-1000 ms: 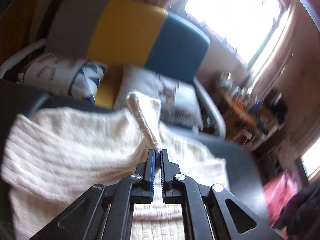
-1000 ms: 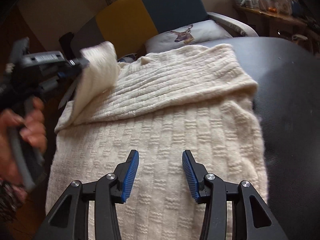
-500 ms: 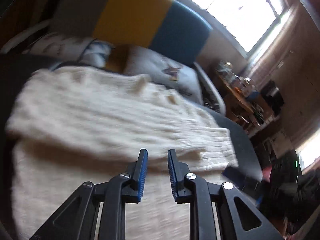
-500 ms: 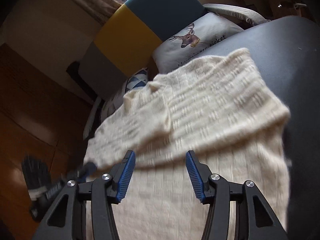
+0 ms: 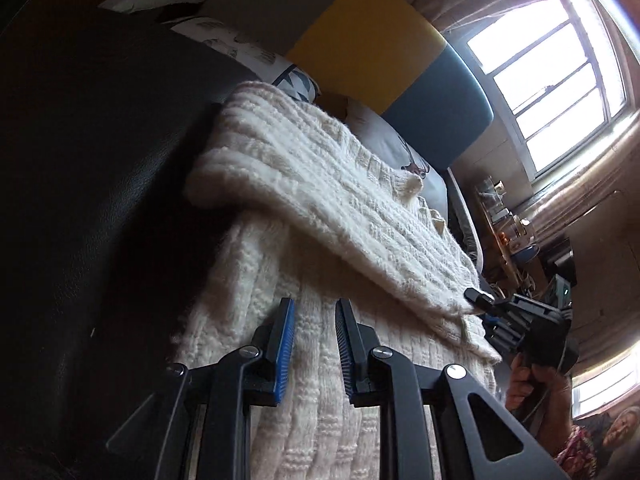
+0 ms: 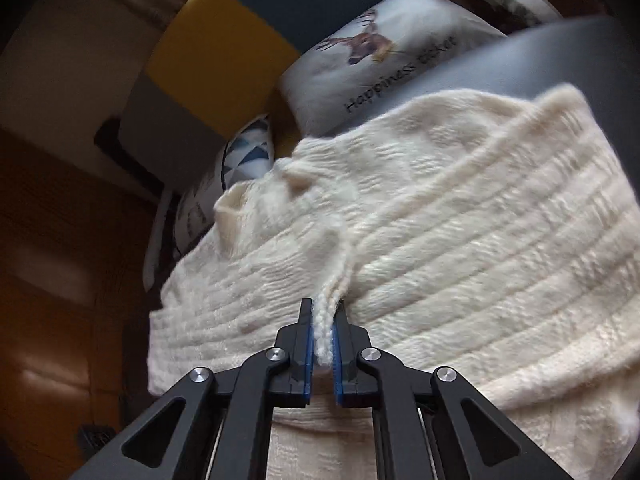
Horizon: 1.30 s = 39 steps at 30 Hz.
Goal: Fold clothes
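Cream cable-knit sweater (image 5: 320,200) lies part-folded on the black leather surface (image 5: 80,160). Left gripper (image 5: 314,312) hovers low over the lower panel, blue-padded jaws narrowly parted, holding nothing. Right gripper (image 6: 322,312), gripped by a hand (image 5: 532,380), pinches the sweater's folded edge between near-closed jaws. White deer-print cushion (image 6: 380,60) behind reads "Happiness".
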Tool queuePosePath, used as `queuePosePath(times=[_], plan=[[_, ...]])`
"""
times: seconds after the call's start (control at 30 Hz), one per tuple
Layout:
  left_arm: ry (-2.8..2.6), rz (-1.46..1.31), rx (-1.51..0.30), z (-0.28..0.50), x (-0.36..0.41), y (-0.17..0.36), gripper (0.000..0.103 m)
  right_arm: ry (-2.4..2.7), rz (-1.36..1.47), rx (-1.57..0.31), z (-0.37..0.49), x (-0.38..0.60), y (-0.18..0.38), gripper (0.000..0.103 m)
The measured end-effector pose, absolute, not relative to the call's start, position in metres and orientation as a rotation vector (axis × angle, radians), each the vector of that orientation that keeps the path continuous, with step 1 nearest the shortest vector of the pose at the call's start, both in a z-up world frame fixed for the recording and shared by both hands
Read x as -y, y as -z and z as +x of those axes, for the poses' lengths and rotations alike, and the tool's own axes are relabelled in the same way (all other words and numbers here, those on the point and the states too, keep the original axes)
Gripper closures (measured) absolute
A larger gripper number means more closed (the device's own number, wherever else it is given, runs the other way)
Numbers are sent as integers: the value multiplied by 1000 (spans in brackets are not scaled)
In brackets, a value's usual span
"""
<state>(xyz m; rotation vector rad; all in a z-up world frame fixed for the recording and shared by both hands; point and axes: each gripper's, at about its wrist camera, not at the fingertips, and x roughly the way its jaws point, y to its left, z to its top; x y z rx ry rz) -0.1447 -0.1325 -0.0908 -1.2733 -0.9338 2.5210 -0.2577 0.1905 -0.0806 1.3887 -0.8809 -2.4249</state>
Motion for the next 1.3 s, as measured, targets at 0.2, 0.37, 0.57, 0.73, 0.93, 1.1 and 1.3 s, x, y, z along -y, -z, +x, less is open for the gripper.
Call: queuePosePath(times=[0.2, 0.37, 0.57, 0.73, 0.93, 1.1, 1.3], plan=[[-2562, -1233, 928, -161, 127, 86, 83, 2436, 1163, 777, -257, -167, 1, 95], [-2655, -1303, 743, -187, 118, 86, 83, 2454, 962, 749, -248, -160, -70, 95], [-2783, -1294, 708, -204, 131, 81, 83, 2484, 874, 715, -236, -169, -97, 95], [-2779, -1242, 875, -206, 151, 84, 84, 2521, 1058, 708, -239, -184, -44, 95], [-2739, -1151, 1087, -198, 167, 92, 84, 2424, 1275, 914, -241, -208, 32, 95], [-2723, -1112, 1200, -191, 180, 99, 85, 2465, 1118, 873, -237, -220, 14, 95], [-2711, -1052, 1324, -184, 191, 113, 88, 2498, 1299, 800, -244, -224, 54, 95]])
